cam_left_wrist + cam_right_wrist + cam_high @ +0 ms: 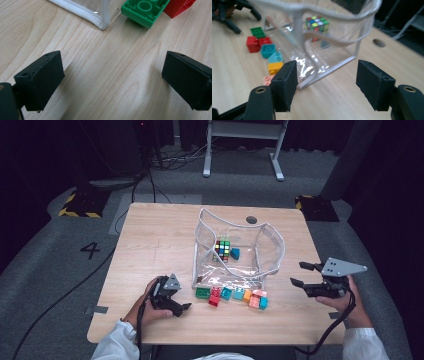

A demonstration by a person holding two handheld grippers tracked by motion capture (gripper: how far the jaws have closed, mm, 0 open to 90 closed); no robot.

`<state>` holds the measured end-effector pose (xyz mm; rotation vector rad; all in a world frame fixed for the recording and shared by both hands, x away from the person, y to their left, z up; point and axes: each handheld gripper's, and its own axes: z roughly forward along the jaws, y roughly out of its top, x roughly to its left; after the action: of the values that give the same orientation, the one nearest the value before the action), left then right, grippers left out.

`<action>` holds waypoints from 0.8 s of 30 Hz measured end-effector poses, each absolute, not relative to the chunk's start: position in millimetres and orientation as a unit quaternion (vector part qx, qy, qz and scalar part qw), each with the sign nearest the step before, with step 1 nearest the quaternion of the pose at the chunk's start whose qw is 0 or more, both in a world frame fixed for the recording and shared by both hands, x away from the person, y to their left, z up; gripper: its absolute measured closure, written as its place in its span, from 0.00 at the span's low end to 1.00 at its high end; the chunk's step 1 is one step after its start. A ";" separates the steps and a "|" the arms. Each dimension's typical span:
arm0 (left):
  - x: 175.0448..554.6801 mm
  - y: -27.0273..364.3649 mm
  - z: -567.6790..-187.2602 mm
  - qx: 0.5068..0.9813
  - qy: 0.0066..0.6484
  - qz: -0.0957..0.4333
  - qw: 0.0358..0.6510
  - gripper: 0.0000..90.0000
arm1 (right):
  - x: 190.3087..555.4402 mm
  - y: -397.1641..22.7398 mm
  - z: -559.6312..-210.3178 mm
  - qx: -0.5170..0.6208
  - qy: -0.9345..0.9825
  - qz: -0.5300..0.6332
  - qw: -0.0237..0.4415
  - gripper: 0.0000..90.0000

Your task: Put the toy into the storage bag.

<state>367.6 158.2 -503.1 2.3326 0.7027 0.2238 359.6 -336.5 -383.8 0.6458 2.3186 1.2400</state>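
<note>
The person appears to be packing the bricks (232, 295) into the clear bag (235, 250); a cube (223, 249) and one brick are already lying inside. The bricks are sitting in a row on the surface (150, 235), just in front of the bag. The right gripper (302, 274) is pointing at the bag's corner, jaws apart and empty; next it needs to line up on the nearest brick. The left gripper (186, 307) is resting near the green brick (143, 11), jaws wide, holding nothing.
</note>
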 end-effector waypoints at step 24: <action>367.0 158.2 -503.1 0.895 0.273 0.086 0.341 0.05 | 339.0 -281.6 -482.7 0.211 0.885 0.400 0.110 0.40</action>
<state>367.0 158.2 -503.1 2.3300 0.7103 0.2250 339.0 -281.6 -482.7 0.6195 2.6007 1.1756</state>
